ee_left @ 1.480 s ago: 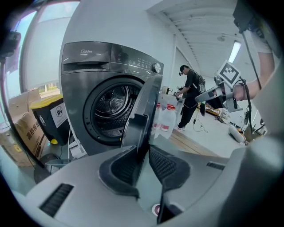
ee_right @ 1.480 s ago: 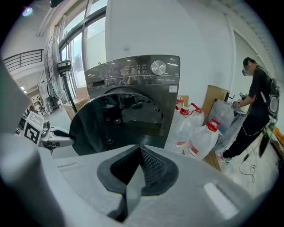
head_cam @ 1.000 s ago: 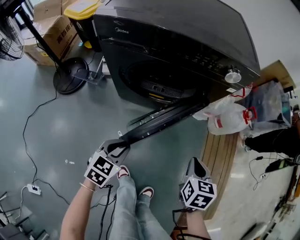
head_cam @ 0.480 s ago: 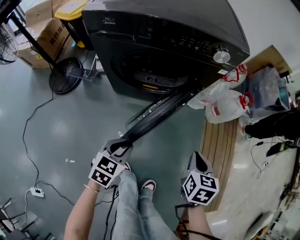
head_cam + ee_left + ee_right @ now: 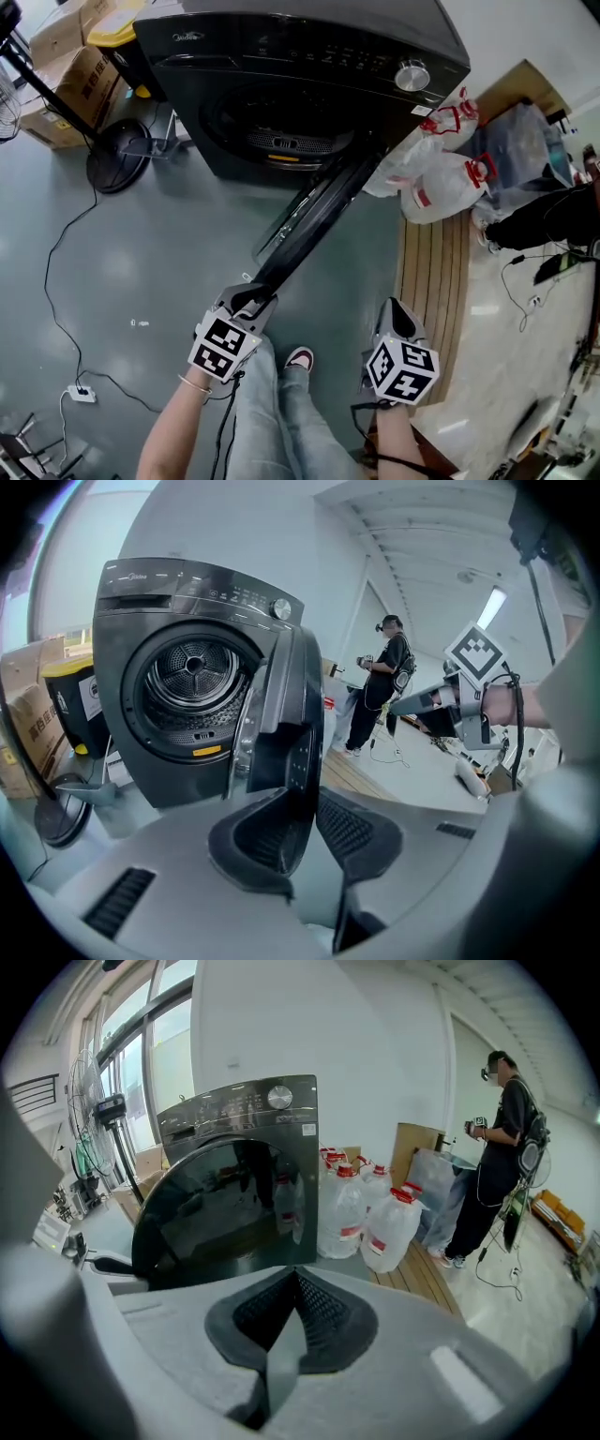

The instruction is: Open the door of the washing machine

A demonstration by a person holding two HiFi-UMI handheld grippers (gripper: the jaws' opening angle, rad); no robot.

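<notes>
Washing machine: the dark front-loading washing machine (image 5: pixel 281 56) stands at the top of my head view. It sits higher and further left in that view than a second ago.
Door: the door (image 5: pixel 309 220) hangs from the machine's right side and slants down towards me. A second ago it lay almost across the front. Now it stands much further out, near edge-on to me.
Drum opening: the drum opening (image 5: pixel 272 122) is plainly uncovered, more so than before.
Water jugs: the water jugs (image 5: pixel 441 183) with red caps lean by the machine's right corner, beside the wooden boards (image 5: pixel 431 272), as they did earlier.
Left gripper: my left gripper (image 5: pixel 246 302) is at the door's free end, low over the grey floor (image 5: pixel 122 253). In the left gripper view the door's rim stands upright between my two pads. The left pad lies against it. The right pad looks to touch it too, though the angle leaves me a little unsure. My jaws have just been easing wider, with the rim between them, so I am clasping the door.
Right gripper: my right gripper (image 5: pixel 394 323) hangs over the floor, apart from the door and to its right. Its jaws are pressed together with nothing in them. The door's glossy outer face fills the left of its view.
</notes>
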